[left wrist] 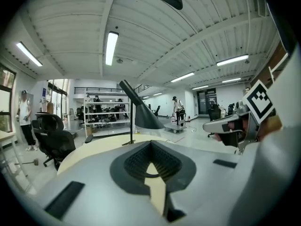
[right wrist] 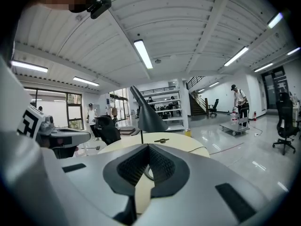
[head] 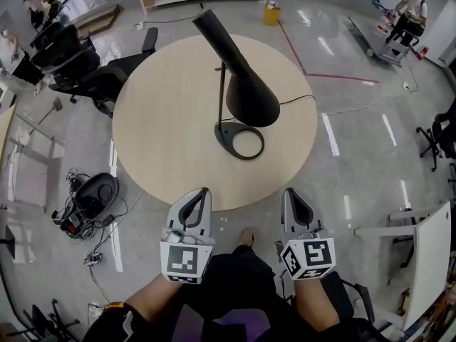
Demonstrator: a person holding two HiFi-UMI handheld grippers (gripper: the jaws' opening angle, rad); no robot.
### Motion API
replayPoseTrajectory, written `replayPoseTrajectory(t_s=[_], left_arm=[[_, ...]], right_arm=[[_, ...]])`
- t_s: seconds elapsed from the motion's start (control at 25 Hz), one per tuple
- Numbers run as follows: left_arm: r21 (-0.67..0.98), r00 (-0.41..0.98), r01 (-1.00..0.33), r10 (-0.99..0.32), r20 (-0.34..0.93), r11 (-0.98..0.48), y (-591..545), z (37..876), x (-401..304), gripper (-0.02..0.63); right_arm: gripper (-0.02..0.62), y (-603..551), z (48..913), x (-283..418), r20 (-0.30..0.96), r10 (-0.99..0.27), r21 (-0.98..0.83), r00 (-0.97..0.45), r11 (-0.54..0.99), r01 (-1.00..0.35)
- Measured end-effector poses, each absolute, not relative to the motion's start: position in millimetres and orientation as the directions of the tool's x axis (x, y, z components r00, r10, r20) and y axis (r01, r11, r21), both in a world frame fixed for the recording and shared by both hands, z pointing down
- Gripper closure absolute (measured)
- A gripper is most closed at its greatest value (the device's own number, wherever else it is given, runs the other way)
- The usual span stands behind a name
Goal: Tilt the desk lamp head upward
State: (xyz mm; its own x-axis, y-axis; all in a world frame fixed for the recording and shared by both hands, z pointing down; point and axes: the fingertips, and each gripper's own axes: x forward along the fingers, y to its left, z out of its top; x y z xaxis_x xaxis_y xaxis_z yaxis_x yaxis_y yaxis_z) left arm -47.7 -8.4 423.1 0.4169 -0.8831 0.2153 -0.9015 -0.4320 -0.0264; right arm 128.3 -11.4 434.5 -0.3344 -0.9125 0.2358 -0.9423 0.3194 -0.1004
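Round table holds lamp; chairs beside.

Right gripper with jaws together and nothing between them, black desk lamp standing ahead on a round wooden table, cone head sloping downward, left gripper at the left edge, shelving behind

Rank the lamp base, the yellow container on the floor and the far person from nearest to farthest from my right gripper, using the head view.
1. Lamp base, on the table just ahead of the right gripper, slightly left.
2. Yellow container, past the table's far edge.
3. Person, far across the room, upper right.
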Motion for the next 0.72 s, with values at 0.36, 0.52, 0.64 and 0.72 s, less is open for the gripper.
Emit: replayPoseTrajectory(t_s=[0.36,0.52,0.64,0.72], left_arm=[[-0.067,0.298,-0.946,-0.934,0.199,-0.316,-71.2,411.0,-6.2,0.565],[-0.070,0.275,-0.952,-0.932,0.237,-0.298,-87.4,424.0,0.2,0.565],[-0.065,0.286,-0.948,-0.926,0.248,-0.310,-103.9,430.7,4.1,0.566],[-0.062,0.293,-0.946,-0.920,0.258,-0.319,-116.7,435.0,3.1,0.565]], right_arm=[[0.580,-100.3,441.0,146.1,0.207,-0.783,-0.266,-0.586,0.532,-0.804],[0.578,-131.8,443.2,145.4,0.191,-0.733,-0.339,-0.653,0.575,-0.744],[0.577,-155.6,447.1,143.2,0.185,-0.710,-0.412,-0.680,0.572,-0.709],[0.553,-168.2,450.2,137.7,0.178,-0.690,-0.471,-0.701,0.566,-0.677]])
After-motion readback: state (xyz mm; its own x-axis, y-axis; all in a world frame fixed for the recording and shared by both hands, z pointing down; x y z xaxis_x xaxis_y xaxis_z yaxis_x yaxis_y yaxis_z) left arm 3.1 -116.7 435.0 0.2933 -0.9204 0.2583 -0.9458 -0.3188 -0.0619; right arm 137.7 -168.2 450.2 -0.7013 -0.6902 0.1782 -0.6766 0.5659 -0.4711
